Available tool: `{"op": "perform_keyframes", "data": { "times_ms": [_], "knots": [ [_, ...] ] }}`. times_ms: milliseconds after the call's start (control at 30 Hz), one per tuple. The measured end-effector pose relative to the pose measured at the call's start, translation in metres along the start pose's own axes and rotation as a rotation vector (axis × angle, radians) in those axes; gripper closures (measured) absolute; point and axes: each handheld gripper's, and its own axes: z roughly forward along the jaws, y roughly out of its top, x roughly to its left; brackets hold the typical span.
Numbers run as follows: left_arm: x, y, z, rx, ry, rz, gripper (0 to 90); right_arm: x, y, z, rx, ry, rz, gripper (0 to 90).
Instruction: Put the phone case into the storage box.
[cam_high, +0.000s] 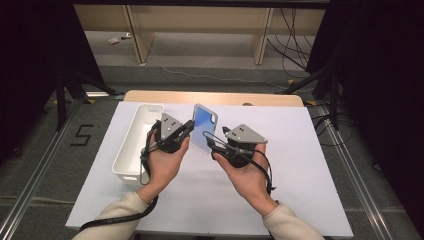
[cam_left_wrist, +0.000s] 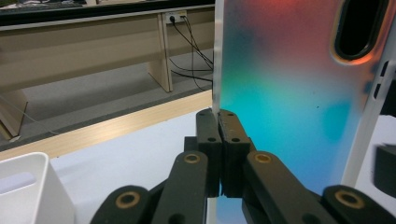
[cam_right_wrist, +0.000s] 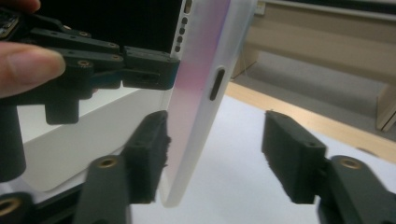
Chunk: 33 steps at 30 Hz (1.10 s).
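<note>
The iridescent blue-pink plastic phone case (cam_high: 205, 128) hangs in the air between both hands, above the white-covered desk (cam_high: 300, 165), just right of the white plastic bin (cam_high: 131, 145). The left hand-held gripper (cam_left_wrist: 218, 116) pinches its edge tight, probably to carry the weight alone, since the right hand-held gripper (cam_right_wrist: 212, 154) stands wide around it, one pad touching. Long axis roughly upright, camera cutout up top

Grey carpeted floor (cam_high: 50, 165) all round, with a white "5" (cam_high: 81, 135) marked at left. Pale wooden bench legs (cam_high: 140, 35) far behind, black cables (cam_high: 295, 45) trailing at far right. Dark curtains (cam_high: 30, 60) on both sides.
</note>
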Motion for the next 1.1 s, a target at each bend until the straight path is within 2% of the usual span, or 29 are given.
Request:
{"op": "perform_keyframes", "data": {
  "times_ms": [100,167,400,433,467,600,767,1033,1100],
  "knots": [
    [0.004,0.001,-0.001,-0.006,0.014,-0.004,88.6,0.001,0.001,-0.002,-0.007,0.028,-0.004,32.0],
    [0.006,0.001,-0.002,-0.006,0.013,-0.023,88.6,-0.001,0.000,-0.002,-0.017,0.054,-0.002,29.7],
    [0.015,0.006,-0.006,-0.021,0.036,-0.032,88.6,-0.008,-0.005,-0.007,-0.056,0.088,-0.030,23.2],
    [0.017,0.006,-0.006,-0.023,0.038,-0.031,88.6,-0.010,-0.005,-0.008,-0.065,0.068,-0.057,22.9],
    [0.018,0.007,-0.007,-0.026,0.043,-0.033,88.6,-0.011,-0.006,-0.009,-0.069,0.078,-0.065,22.9],
    [0.022,0.008,-0.009,-0.034,0.053,-0.041,88.6,-0.016,-0.008,-0.011,-0.091,0.097,-0.072,22.5],
    [0.028,0.010,-0.012,-0.043,0.065,-0.044,88.6,-0.021,-0.007,-0.015,-0.119,0.088,-0.087,22.2],
    [0.037,0.012,-0.017,-0.052,0.087,-0.061,88.6,-0.031,-0.009,-0.019,-0.108,0.077,-0.075,22.8],
    [0.039,0.013,-0.017,-0.053,0.092,-0.061,88.6,-0.033,-0.010,-0.020,-0.121,0.074,-0.074,22.8]
  ]
}}
